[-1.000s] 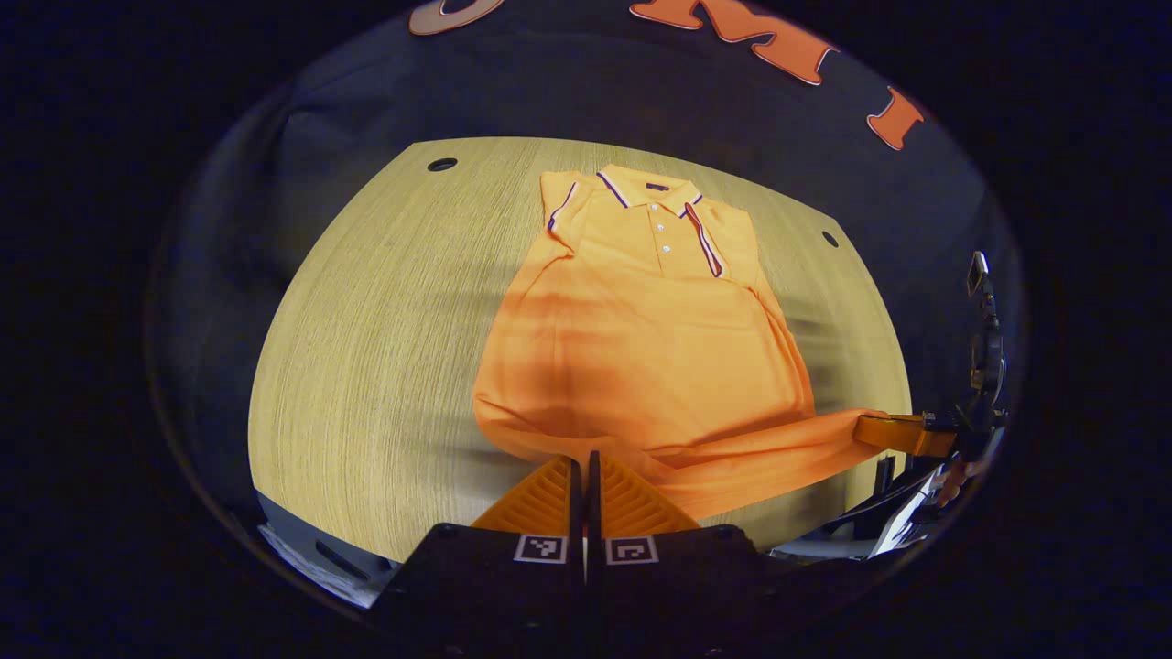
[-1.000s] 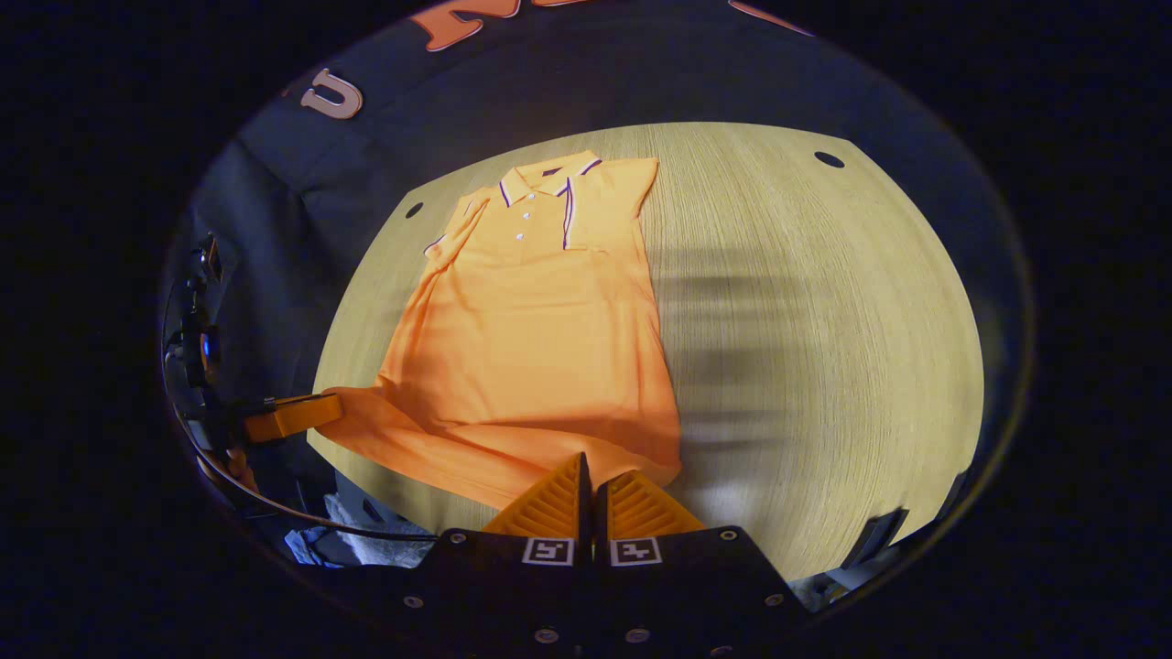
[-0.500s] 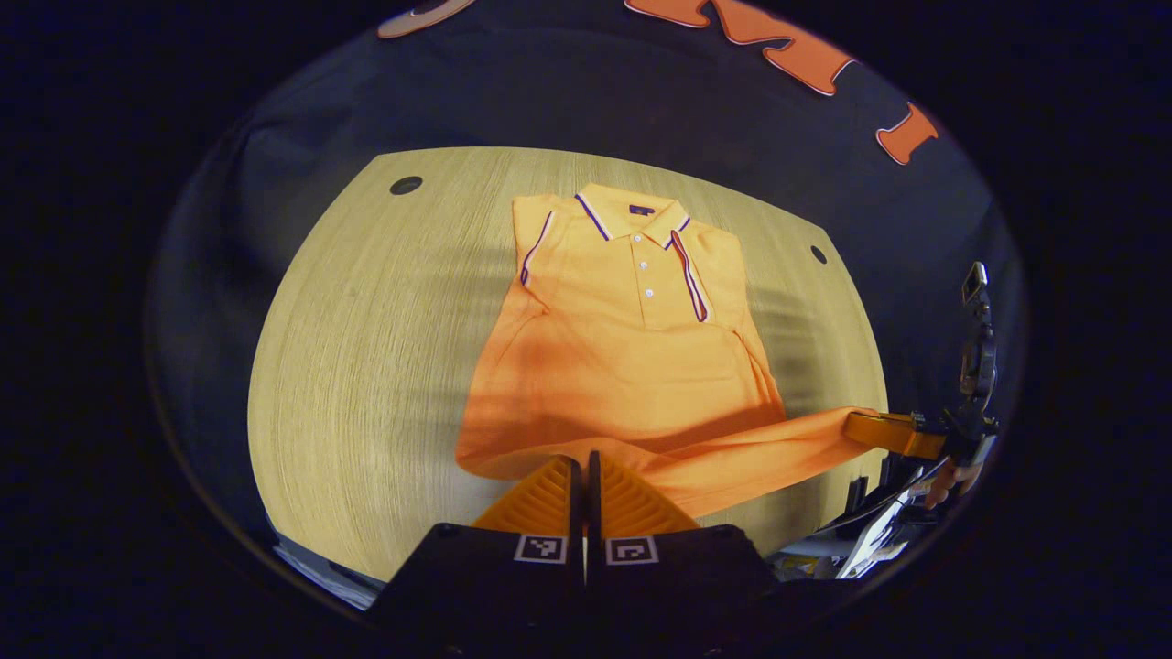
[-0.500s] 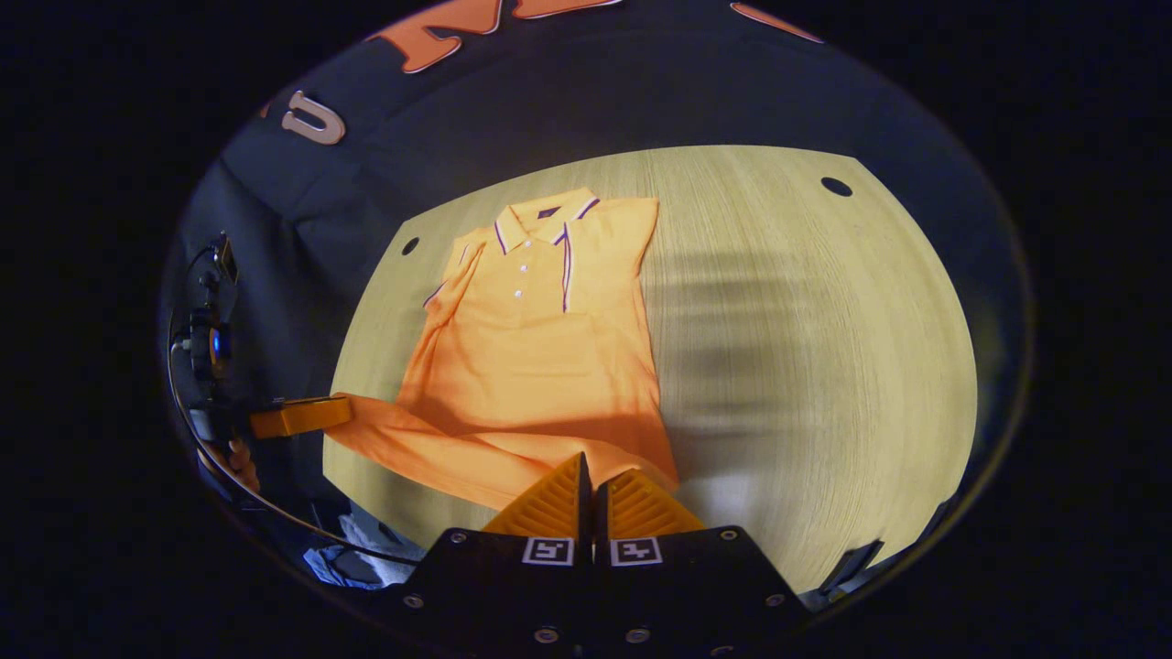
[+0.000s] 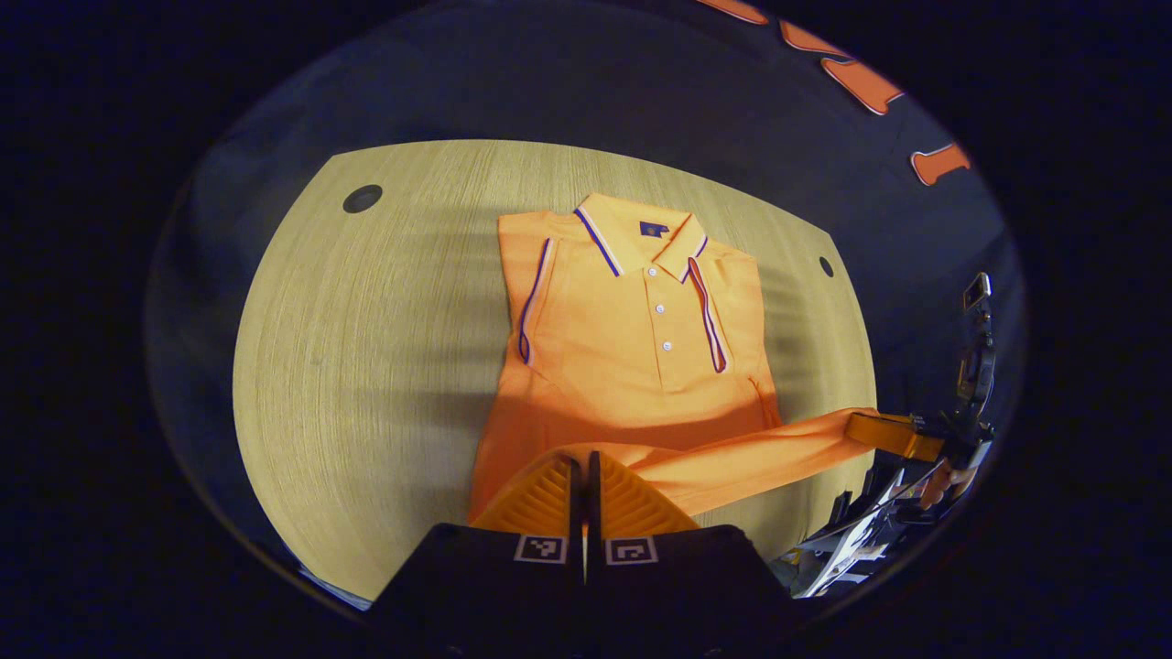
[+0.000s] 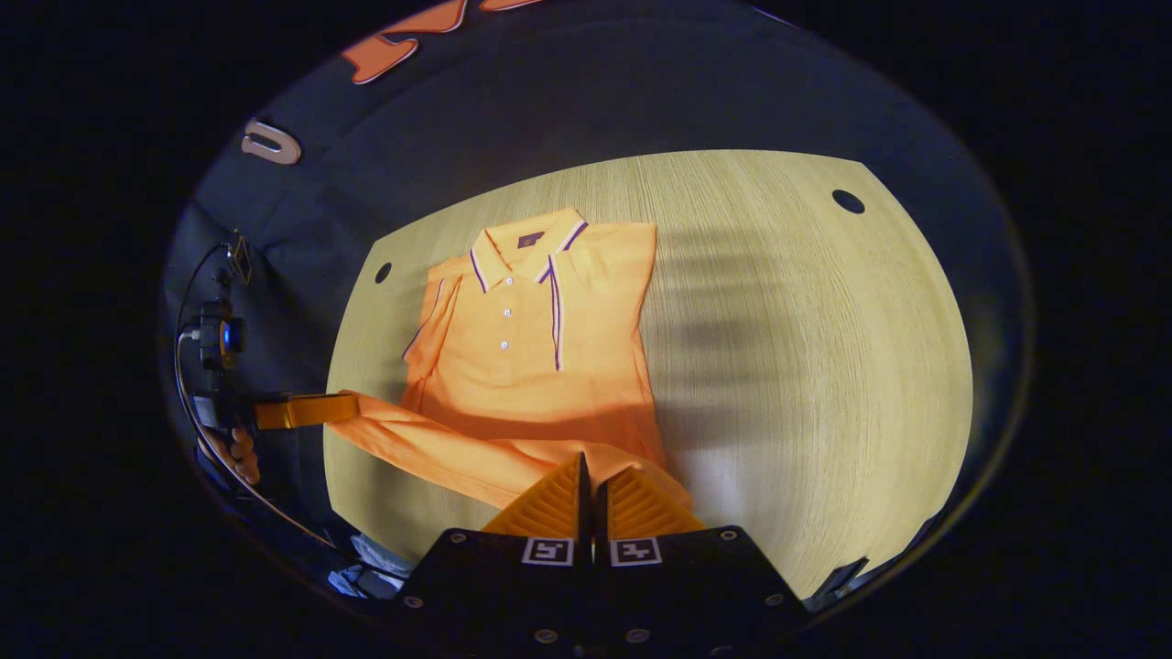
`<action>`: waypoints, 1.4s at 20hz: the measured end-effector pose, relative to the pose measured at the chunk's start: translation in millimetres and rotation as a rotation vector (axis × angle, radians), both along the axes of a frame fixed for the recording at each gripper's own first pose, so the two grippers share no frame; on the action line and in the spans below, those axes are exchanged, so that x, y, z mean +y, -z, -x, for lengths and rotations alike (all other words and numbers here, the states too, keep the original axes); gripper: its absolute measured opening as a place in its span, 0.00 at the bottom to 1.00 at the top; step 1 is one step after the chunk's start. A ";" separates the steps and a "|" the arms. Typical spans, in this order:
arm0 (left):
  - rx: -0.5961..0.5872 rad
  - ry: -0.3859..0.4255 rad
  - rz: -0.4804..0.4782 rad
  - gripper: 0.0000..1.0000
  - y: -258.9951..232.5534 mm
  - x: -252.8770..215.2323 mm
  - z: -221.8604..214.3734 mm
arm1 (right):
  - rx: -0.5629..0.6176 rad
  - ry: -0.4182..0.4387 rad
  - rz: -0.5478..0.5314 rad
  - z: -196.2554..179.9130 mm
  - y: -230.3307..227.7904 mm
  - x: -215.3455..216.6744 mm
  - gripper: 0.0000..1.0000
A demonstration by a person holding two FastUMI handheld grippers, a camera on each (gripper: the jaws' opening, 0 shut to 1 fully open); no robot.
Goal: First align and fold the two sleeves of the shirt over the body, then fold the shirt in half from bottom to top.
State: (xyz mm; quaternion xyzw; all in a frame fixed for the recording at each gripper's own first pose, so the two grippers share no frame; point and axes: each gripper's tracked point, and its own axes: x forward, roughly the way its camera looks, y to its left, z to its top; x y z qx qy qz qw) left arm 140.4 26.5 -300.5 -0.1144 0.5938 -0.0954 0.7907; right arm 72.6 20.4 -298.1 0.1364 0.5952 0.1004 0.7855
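The shirt point(image 5: 632, 348) is bright orange — its collar point(image 5: 638, 240) edged with dark purple and white stripes, white buttons point(image 5: 658, 308) down the placket. The table point(image 6: 806, 366) is pale yellowish wood with fine grain — two dark round holes point(image 6: 848, 200) near its far edge.

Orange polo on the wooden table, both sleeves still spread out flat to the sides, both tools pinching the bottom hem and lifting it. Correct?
Not quite. In the left gripper view the sleeves are already folded over the body of the polo. The rest holds: left tool and right tool pinch the hem above the wooden table.

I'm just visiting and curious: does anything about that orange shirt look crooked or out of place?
Nothing damaged. The shirt lies on the table, its hem lifted by both grippers, left, right.
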 end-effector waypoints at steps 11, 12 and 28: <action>0.018 0.007 -0.008 0.01 5.5 10.7 -125.8 | 0.035 0.083 -0.026 -120.4 19.2 7.0 0.00; 0.024 0.026 -0.013 0.01 6.4 10.4 -132.1 | 0.045 0.091 -0.026 -126.8 25.2 6.6 0.00; -0.530 -0.192 -0.006 0.92 -61.1 35.4 -244.8 | -0.243 0.387 -0.229 -248.6 0.8 -22.1 0.45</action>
